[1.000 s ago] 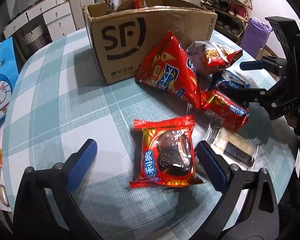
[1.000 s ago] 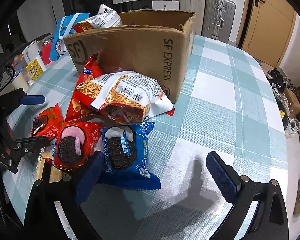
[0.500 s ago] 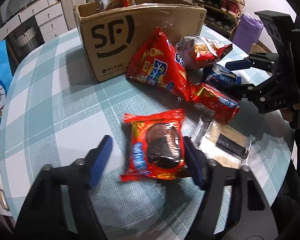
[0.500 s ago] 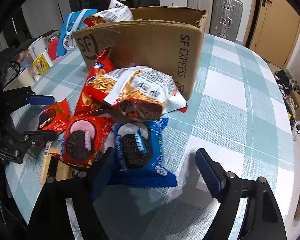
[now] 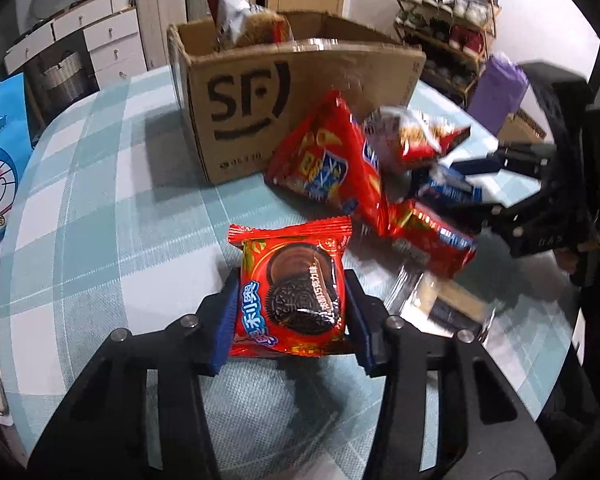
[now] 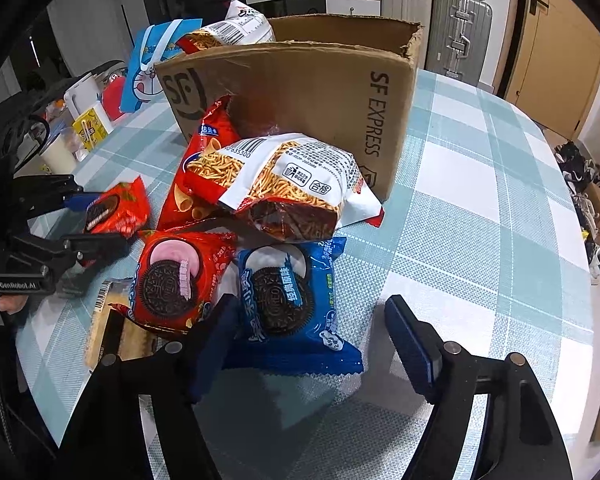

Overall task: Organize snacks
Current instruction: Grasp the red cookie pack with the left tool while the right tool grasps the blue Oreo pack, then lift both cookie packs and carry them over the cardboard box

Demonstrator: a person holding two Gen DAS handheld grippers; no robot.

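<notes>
My left gripper [image 5: 292, 320] is closing, and its blue pads press both sides of a red Oreo packet [image 5: 290, 300] on the checked tablecloth. The right wrist view shows that packet [image 6: 116, 210] between the left gripper's [image 6: 96, 222] fingers. My right gripper [image 6: 312, 344] is also closing around a blue Oreo packet [image 6: 288, 304]. Its left finger overlaps the packet's edge, while the right finger stands apart from it. Behind lie a red Oreo packet with pink filling [image 6: 172, 280], a noodle snack bag [image 6: 284, 184] and a red chips bag [image 5: 328, 164]. They rest against an open SF cardboard box [image 5: 300, 92] holding another bag.
A clear-wrapped biscuit pack [image 5: 440, 304] lies near the table's front edge. A blue cartoon bag [image 6: 156, 68] and cups [image 6: 60, 152] stand at the table's far left side. The round table's edge [image 6: 580, 280] curves away on the right, with bare cloth there.
Both grippers' jaws have narrowed. The left pads came in from wide apart onto the red Oreo packet. The right fingers drew closer around the blue packet.
</notes>
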